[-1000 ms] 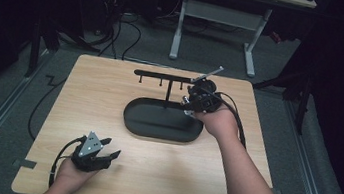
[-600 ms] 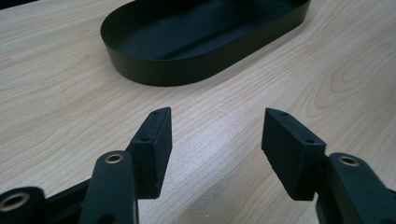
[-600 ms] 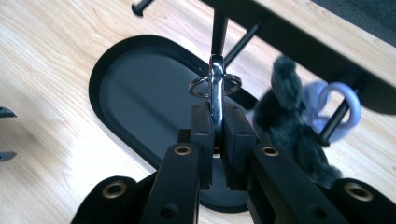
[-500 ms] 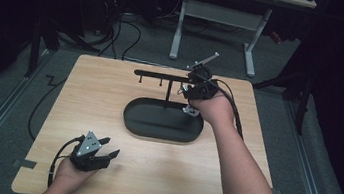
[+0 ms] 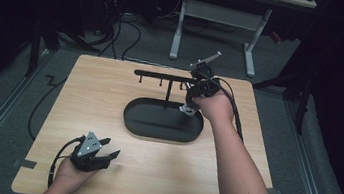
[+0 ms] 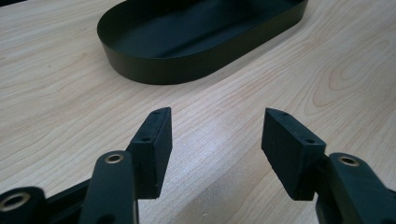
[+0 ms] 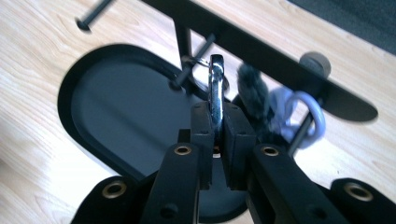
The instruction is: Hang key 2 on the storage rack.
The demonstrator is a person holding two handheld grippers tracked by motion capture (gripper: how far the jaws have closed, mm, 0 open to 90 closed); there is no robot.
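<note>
Nearest you, your left gripper (image 5: pixel 111 155) rests low on the wooden table (image 5: pixel 109 99) at its near edge, jaws standing apart with nothing between them, pointed toward the black oval tray (image 6: pixel 154 70) and idle for now. Farther out, your right gripper (image 7: pixel 217 122) is clamped tight on a shiny metal clip (image 7: pixel 216 88), holding it edge-on right at one of the small pegs (image 7: pixel 194 63) that hang from the black crossbar (image 5: pixel 162 75) of the stand rising out of the tray. By the look of it you are in the middle of hooking the clip onto that peg: its small ring sits at the peg, but whether it is fully seated I cannot tell. Just beside it, on a neighbouring peg, a pale purple ring (image 7: pixel 303 116) with a dark fuzzy tuft (image 7: pixel 252 93) already hangs, so one item seems done; what is left is to settle this clip, let go and draw back. The other pegs along the bar look bare, and the tray holds nothing I can make out. The table is pale wood grain, sitting on grey floor; beyond it the room is dark, with cables on the floor and the white legs of a desk (image 5: pixel 220 20) at the back.
</note>
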